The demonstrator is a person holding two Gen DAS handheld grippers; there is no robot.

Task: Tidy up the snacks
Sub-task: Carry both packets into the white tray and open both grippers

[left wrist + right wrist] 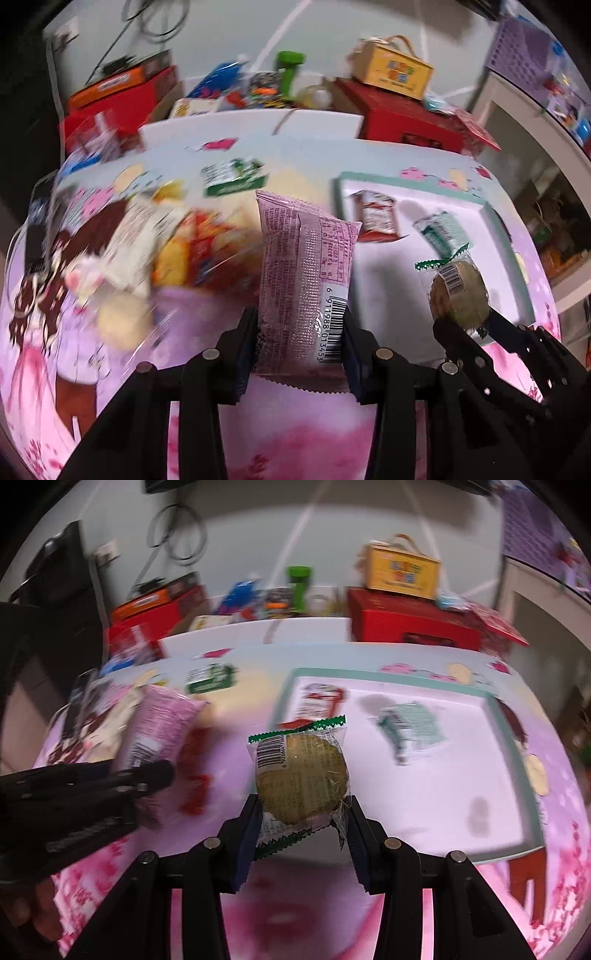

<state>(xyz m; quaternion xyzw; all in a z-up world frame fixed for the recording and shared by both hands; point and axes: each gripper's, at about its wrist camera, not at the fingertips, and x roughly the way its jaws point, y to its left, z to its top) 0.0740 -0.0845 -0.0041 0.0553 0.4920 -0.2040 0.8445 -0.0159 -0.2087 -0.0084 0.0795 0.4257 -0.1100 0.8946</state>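
Note:
My left gripper [301, 339] is shut on a pink snack packet [303, 273] with a barcode, held upright above the patterned table; it also shows in the right wrist view [155, 731]. My right gripper [303, 823] is shut on a round greenish cookie in a clear wrapper with green edges [301, 779], also in the left wrist view [458, 295]. A white tray with a teal rim [491, 701] lies ahead right, holding a red-and-white packet [317, 705] and a green-and-white packet [410, 727]. A blurred heap of loose snacks [177, 251] lies left.
A green-and-white packet [234, 179] lies on the table beyond the heap. Red boxes [406, 118], a yellow box [395, 74], a green bottle [290, 70] and assorted clutter stand along the back. A white shelf unit [535, 147] is at the right.

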